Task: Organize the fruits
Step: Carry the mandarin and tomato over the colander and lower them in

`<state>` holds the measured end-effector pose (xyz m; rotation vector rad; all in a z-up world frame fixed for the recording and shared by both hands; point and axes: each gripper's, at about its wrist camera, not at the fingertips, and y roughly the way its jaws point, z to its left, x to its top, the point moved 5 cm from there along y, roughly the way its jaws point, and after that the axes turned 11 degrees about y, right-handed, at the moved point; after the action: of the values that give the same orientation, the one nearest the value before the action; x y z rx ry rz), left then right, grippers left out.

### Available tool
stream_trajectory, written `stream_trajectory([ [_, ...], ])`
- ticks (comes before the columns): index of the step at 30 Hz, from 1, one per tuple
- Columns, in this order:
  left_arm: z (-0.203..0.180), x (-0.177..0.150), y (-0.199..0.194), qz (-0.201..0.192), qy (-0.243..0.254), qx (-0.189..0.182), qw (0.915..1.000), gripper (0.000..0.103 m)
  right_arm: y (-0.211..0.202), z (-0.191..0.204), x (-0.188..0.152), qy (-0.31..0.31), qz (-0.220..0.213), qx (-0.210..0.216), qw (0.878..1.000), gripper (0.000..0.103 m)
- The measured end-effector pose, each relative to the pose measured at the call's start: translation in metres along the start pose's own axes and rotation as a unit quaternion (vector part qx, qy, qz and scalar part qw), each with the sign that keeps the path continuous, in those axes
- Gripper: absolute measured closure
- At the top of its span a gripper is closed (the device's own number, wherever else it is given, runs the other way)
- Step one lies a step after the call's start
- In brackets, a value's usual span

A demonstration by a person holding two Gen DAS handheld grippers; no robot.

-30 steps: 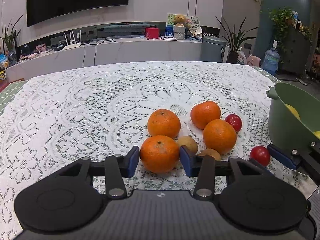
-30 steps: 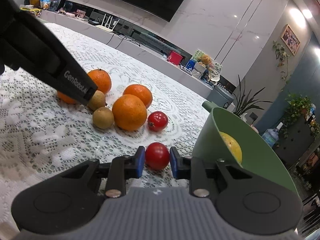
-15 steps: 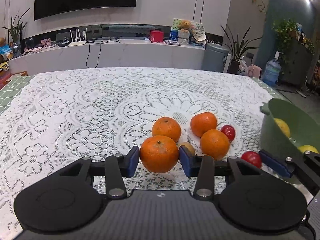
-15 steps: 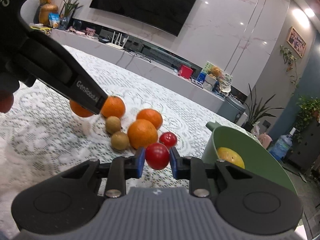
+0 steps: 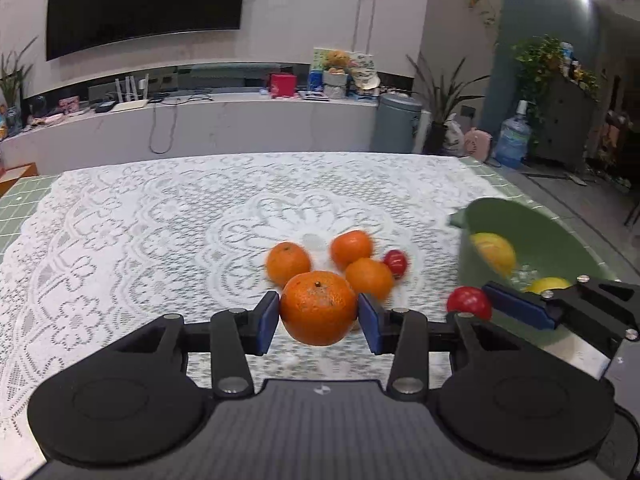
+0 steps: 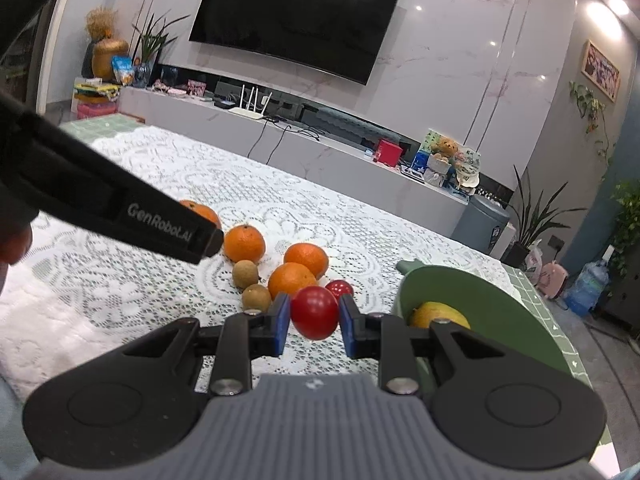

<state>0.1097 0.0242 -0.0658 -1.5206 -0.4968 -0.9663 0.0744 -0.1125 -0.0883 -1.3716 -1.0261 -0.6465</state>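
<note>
From the left wrist, the left gripper point(image 5: 318, 318) clamps a round orange tangerine point(image 5: 318, 308) clear of the white lace tablecloth point(image 5: 120, 240); its curved skin could slip, and both carried fruits may collide at the green plastic bowl point(image 5: 560, 240). The right wrist alone shows two brown kiwis point(image 6: 250, 284), and the right gripper point(image 6: 314, 320) closed on a red cherry tomato point(image 6: 314, 312), which may bruise

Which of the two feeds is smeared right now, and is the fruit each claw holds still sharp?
Left wrist view: loose oranges and green plastic bowl are motion-blurred, while the gripped round orange stays crisp. Right wrist view: sharper overall, glossy red tomato clear, ceiling spots glare on the marble wall; both bend at the edges.
</note>
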Motion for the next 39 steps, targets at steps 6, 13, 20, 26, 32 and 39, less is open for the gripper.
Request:
stream_trajectory([
  [6, -0.024, 0.017, -0.013, -0.005, 0.009, -0.044, 0.999, 0.055, -0.019, -0.032, 0.009, 0.041, 0.022, 0.007, 0.999, 0.08],
  [13, -0.064, 0.044, -0.015, -0.013, 0.073, -0.085, 0.9936, 0.055, -0.03, -0.085, 0.019, 0.085, 0.057, 0.002, 0.995, 0.08],
  [20, -0.109, 0.064, 0.005, 0.006, 0.145, -0.137, 0.9799, 0.055, -0.028, -0.139, 0.027, 0.083, 0.092, -0.02, 0.992, 0.08],
  [26, -0.142, 0.074, 0.035, 0.05, 0.197, -0.155, 0.9668, 0.055, -0.009, -0.179, 0.029, 0.064, 0.126, -0.041, 0.989, 0.08],
  [32, -0.154, 0.072, 0.067, 0.109, 0.222, -0.167, 0.9544, 0.055, 0.021, -0.202, 0.028, 0.055, 0.165, -0.032, 0.984, 0.08],
  [39, -0.163, 0.067, 0.089, 0.164, 0.273, -0.163, 0.9336, 0.055, 0.053, -0.203, 0.022, 0.04, 0.211, -0.007, 0.977, 0.08],
])
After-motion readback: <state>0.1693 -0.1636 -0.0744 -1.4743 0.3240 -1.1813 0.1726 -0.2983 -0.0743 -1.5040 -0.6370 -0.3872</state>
